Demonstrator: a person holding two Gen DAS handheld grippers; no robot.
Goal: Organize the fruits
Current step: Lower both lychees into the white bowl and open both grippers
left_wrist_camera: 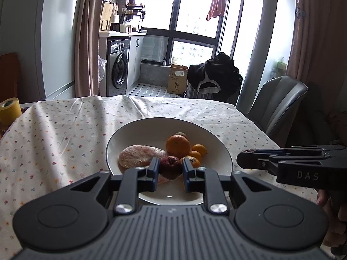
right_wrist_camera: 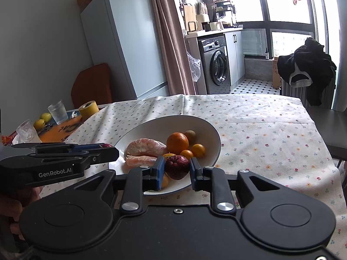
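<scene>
A white bowl [left_wrist_camera: 134, 134] [right_wrist_camera: 151, 127] on the floral tablecloth holds an orange [left_wrist_camera: 177, 146] [right_wrist_camera: 177, 143], small kumquats [left_wrist_camera: 199, 149] [right_wrist_camera: 198, 150], peeled citrus segments [left_wrist_camera: 138, 157] [right_wrist_camera: 145, 146] and a kiwi [right_wrist_camera: 190, 136]. My left gripper [left_wrist_camera: 170, 162] is shut on a dark red wrinkled fruit [left_wrist_camera: 170, 170] over the bowl's near side. My right gripper [right_wrist_camera: 176, 160] is shut on a second dark red fruit [right_wrist_camera: 177, 168] over the bowl's near rim. Each gripper also shows from the side in the other view: the right gripper [left_wrist_camera: 240, 160], the left gripper [right_wrist_camera: 115, 150].
A yellow tape roll [left_wrist_camera: 9, 110] [right_wrist_camera: 89, 108], two glasses [right_wrist_camera: 56, 111] and yellow-green fruits [right_wrist_camera: 45, 117] sit at the table's left end. A grey chair [left_wrist_camera: 279, 99] stands at the right edge. Bare tablecloth [right_wrist_camera: 271, 134] lies right of and behind the bowl.
</scene>
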